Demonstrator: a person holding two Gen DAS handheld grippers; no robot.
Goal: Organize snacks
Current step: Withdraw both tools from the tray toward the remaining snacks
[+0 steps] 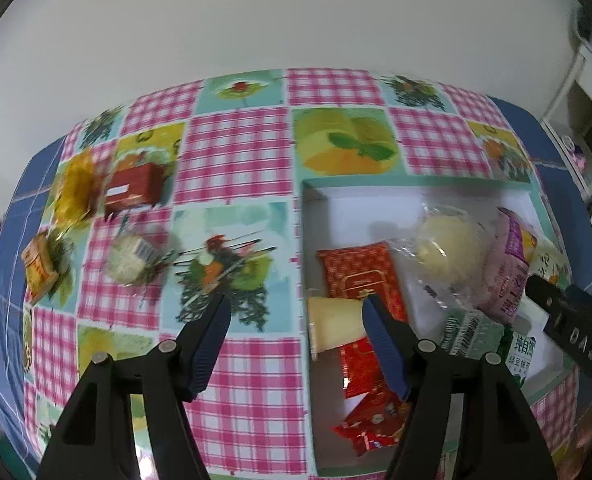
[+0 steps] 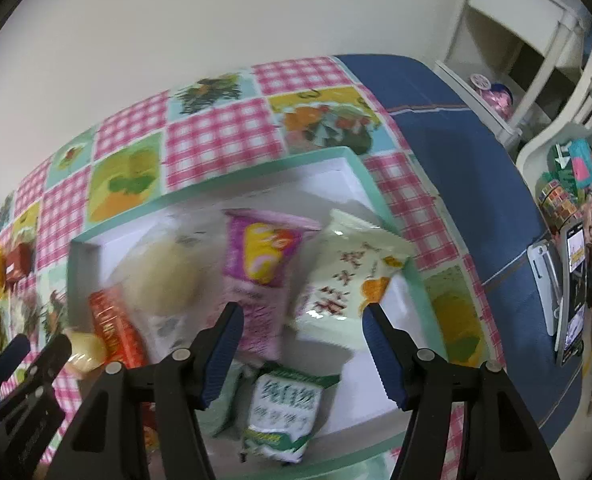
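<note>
A white box with a mint-green rim [image 1: 376, 181] [image 2: 360, 166] lies on the patchwork tablecloth and holds several snacks: a red packet [image 1: 360, 276], a clear-wrapped yellow bun [image 1: 448, 248] [image 2: 164, 276], a pink packet [image 1: 508, 268] [image 2: 262, 256], a pale green packet [image 2: 352, 276], a green-and-white packet [image 2: 284, 408] and a cream cup [image 1: 336, 324]. My left gripper [image 1: 296, 312] is open and empty over the box's left rim. My right gripper [image 2: 302, 320] is open and empty above the box. Loose snacks lie at the left: a red box [image 1: 134, 188], a yellow packet [image 1: 76, 188], a white wrapped bun [image 1: 130, 260], an orange packet [image 1: 38, 268].
The blue table edge [image 2: 476, 184] runs along the right. A white shelf unit [image 2: 516, 60] with small items stands beyond it. A phone on a stand [image 2: 572, 288] is at the far right. A plain wall is behind the table.
</note>
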